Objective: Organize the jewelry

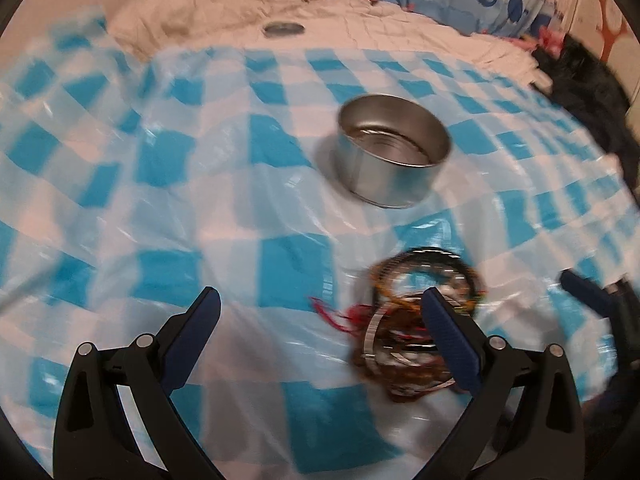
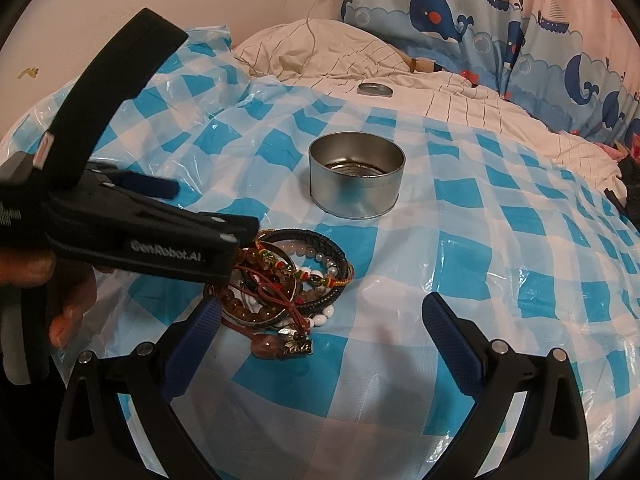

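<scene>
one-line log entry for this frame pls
left gripper: open, near bracelets | right gripper: open, empty | tin: open, upright | lid: apart, behind

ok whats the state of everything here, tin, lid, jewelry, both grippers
round metal tin: open, upright on the checked plastic sheet, something dark at the bottom, hard to make out
lid: off, lying flat on the bedding behind the tin
jewelry pile: tangled heap of bracelets on the sheet, outside the tin
left gripper: open, holding nothing, one of its fingers in front of the pile
right gripper: open, holding nothing
</scene>
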{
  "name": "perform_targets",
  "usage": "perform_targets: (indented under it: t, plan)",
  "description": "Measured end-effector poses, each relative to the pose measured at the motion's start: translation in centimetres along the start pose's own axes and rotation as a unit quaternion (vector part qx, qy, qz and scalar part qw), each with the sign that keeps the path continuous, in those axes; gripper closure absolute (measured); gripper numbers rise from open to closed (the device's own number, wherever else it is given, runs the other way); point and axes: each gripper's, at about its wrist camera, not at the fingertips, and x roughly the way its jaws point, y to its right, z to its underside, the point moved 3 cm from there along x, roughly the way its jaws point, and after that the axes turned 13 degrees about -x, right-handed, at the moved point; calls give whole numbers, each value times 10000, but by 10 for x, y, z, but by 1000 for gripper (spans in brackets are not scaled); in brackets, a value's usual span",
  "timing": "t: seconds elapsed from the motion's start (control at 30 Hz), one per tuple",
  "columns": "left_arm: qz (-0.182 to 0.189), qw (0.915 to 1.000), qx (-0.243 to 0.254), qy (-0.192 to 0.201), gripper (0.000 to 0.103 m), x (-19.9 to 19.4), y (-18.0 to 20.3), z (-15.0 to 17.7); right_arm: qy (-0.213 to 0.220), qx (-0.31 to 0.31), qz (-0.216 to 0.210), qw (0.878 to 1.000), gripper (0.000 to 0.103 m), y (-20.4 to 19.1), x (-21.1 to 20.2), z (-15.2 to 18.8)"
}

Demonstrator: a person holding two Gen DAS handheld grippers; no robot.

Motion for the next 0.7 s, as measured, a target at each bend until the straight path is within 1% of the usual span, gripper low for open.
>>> perform_targets:
  t: [0.1, 0.17, 0.33, 0.47, 0.53, 0.6, 0.67, 0.7]
  plan:
    - [589, 9968, -448, -316, 7, 6, -1, -2, 0, 6, 14, 10000, 6, 0, 0, -1]
    - [819, 9939, -595, -428, 7, 10, 2, -1, -2, 12, 28, 10000, 6, 0, -1, -2]
    - [851, 9927, -636, -570, 7, 24, 15, -2, -23, 87, 50, 9999, 6, 5, -1, -2]
    - [1005, 9868, -960, -831, 7, 38, 15, -4, -31, 266, 34, 9996, 6, 13, -1, 0]
    - [1049, 9847, -1069, -892, 8, 43, 15, -5, -35, 375, 24, 9993, 6, 17, -1, 1]
    - [1067, 9840, -1104, -900, 14, 44, 16, -5, -37, 467, 2, 9989, 6, 21, -2, 2]
    - [993, 9852, -1069, -899, 29, 45, 17, -4, -36, 554, -24, 9985, 6, 25, -2, 3]
    - [949, 9864, -1027, -861, 34, 44, 17, -4, -38, 580, -30, 9983, 6, 26, -2, 4]
